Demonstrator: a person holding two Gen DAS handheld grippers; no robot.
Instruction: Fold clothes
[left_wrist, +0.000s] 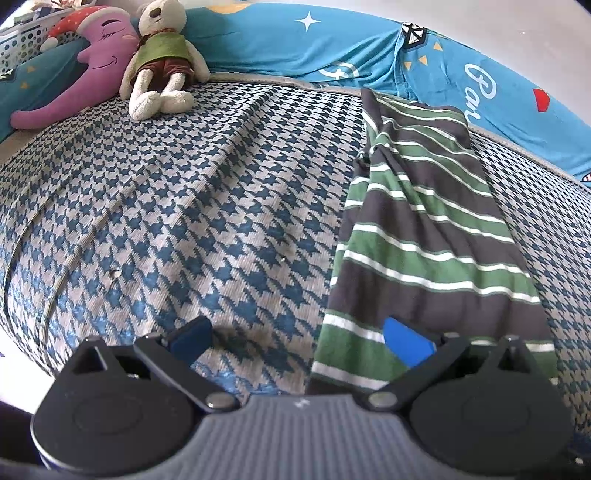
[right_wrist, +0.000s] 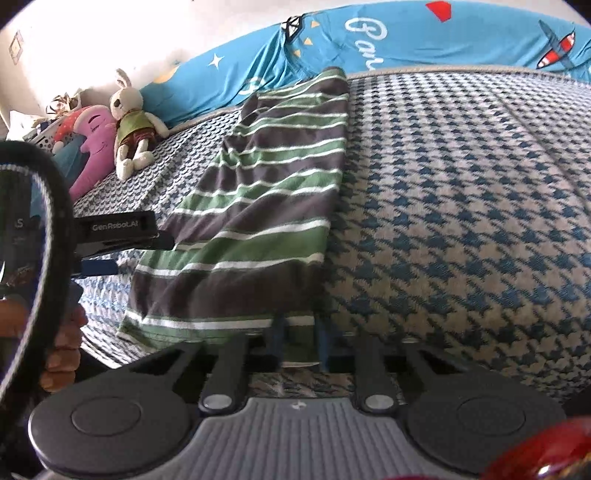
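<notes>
The striped garment (right_wrist: 258, 206) is spread on the bed cover (right_wrist: 461, 221); its near hem is clamped between the right gripper (right_wrist: 297, 345) fingers. The left gripper (left_wrist: 299, 341) fingers are held apart, one over the near edge.

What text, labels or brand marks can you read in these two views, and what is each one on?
"GenRobot.AI": white lettering on the black left gripper, seen in the right wrist view.
"Par": start of a white cursive word on the bright blue printed bedsheet; the rest is hidden by the grey-and-green striped garment.
"S": a white letter on the black device; the rest unreadable.
</notes>
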